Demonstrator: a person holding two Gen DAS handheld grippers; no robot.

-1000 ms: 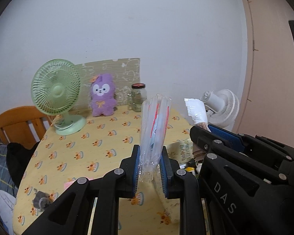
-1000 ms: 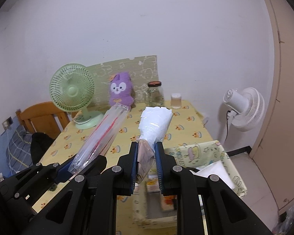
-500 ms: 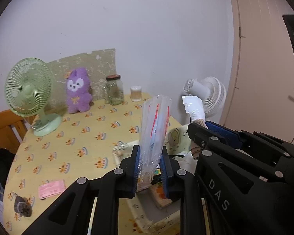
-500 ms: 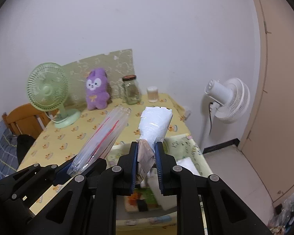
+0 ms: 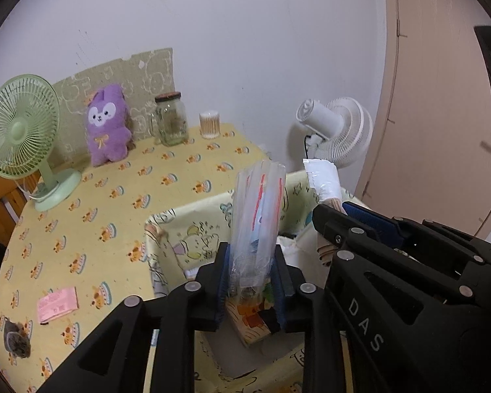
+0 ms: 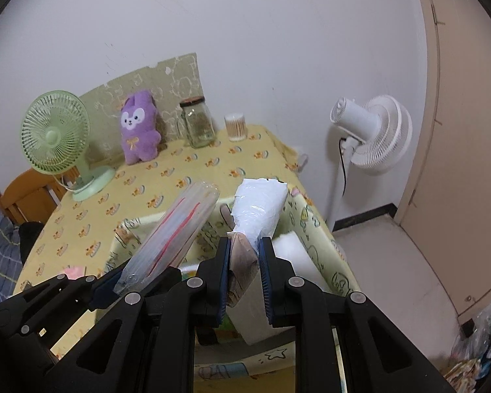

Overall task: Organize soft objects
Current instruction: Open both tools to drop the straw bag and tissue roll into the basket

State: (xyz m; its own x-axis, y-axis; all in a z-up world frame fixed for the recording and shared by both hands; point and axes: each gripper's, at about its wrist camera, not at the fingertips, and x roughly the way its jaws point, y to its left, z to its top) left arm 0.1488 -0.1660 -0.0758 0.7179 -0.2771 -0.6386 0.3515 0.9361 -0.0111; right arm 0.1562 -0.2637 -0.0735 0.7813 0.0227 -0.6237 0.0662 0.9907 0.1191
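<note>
My left gripper [image 5: 250,281] is shut on a clear plastic pack with red stripes [image 5: 258,216], held upright above the yellow cartoon-print fabric box [image 5: 180,232]. The pack also shows in the right wrist view [image 6: 173,239]. My right gripper [image 6: 244,273] is shut on a white plastic-wrapped bundle [image 6: 260,209] with a brown end, over the same box [image 6: 314,229]. The bundle shows in the left wrist view [image 5: 322,180]. A purple plush toy [image 5: 107,124] stands at the table's back edge.
A green desk fan [image 5: 19,131], glass jar [image 5: 171,119] and cotton-swab tub [image 5: 209,124] stand at the back of the yellow table [image 5: 81,229]. A pink packet [image 5: 57,304] and small grey object [image 5: 14,344] lie at left. A white floor fan [image 6: 373,134] stands right. Box holds items [image 5: 252,321].
Both grippers have swung right and tilted down with their loads; they now hang over the fabric box, which has come into fuller view. Their grips have not changed.
</note>
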